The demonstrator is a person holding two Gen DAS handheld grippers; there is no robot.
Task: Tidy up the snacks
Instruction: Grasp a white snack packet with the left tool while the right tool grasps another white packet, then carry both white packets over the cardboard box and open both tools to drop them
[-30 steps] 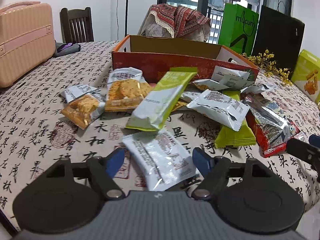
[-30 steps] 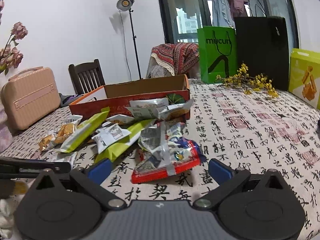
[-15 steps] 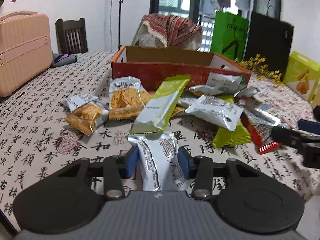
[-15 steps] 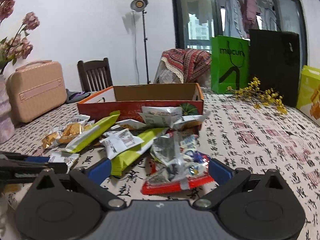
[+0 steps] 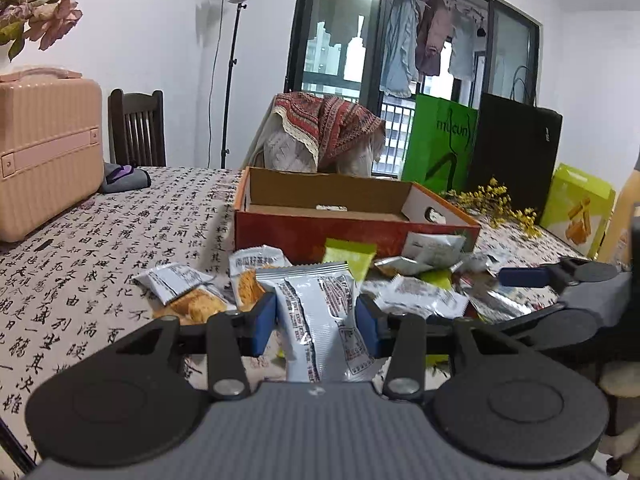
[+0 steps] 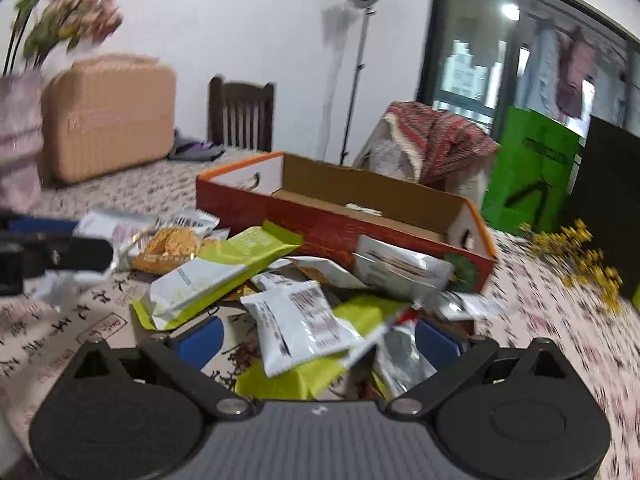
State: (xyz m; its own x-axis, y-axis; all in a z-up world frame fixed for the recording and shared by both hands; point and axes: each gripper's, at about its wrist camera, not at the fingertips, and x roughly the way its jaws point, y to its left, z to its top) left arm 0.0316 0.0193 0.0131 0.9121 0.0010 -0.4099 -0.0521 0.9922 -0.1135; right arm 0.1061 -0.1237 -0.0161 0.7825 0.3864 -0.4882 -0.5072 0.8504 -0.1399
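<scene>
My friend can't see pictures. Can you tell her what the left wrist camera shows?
The left tongs pinch a silver snack packet above a table covered in black writing. More packets lie heaped before an open red box, and the right tongs reach in from the right.

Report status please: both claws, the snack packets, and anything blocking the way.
Left claw shut on silver packet. Right claw open over snack pile. Red box behind pile, nearly empty; path clear.
</scene>
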